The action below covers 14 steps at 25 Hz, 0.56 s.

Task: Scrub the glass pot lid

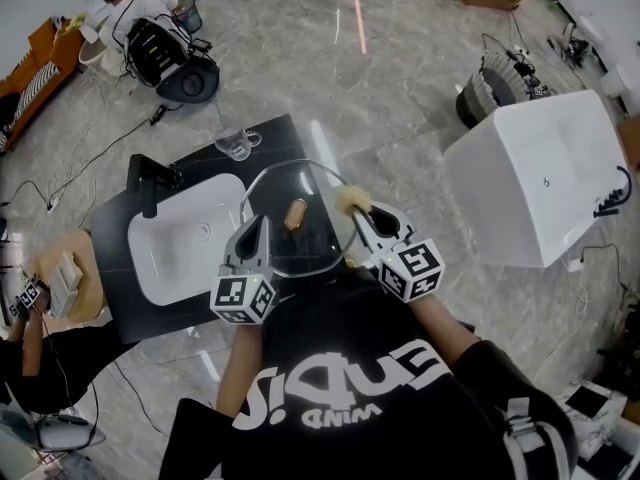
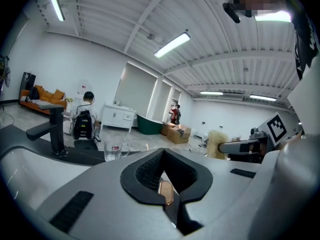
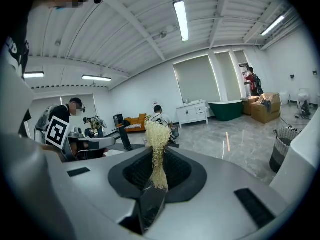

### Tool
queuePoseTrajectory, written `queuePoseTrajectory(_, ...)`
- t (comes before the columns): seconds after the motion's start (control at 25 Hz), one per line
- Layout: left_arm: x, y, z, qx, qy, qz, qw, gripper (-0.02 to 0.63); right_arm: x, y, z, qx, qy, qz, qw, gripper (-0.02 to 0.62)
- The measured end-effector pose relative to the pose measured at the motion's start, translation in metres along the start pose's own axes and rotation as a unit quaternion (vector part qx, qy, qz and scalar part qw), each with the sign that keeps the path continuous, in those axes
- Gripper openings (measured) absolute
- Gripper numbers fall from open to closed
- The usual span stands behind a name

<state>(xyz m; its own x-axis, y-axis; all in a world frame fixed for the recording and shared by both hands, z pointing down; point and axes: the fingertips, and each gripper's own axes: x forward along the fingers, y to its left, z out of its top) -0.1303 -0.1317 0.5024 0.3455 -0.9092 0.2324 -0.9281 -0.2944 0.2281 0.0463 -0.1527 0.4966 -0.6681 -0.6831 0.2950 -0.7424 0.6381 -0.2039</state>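
Note:
I hold the round glass pot lid up over the counter; its brown knob shows at the middle. My left gripper is shut on the lid's near left rim, and in the left gripper view a copper-coloured strip of rim sits pinched between the pads. My right gripper is shut on a straw-coloured fibre scrubber at the lid's right edge. In the right gripper view the scrubber sticks up out of the shut jaws. From the left gripper view the scrubber shows to the right.
Below lies a black counter with a white sink, a black tap and a glass mug. A white bathtub stands to the right. Another person with grippers is at the left, and cables trail over the floor.

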Motion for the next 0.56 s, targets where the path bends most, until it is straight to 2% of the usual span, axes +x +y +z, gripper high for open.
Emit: queuePoseTrajectory(0.56, -0.009, -0.005, -0.009, -0.012, 0.008, 0.004, 0.9999, 0.014, -0.011, 0.002, -0.002, 0.006, -0.001, 0.002, 1.0, 0.048)
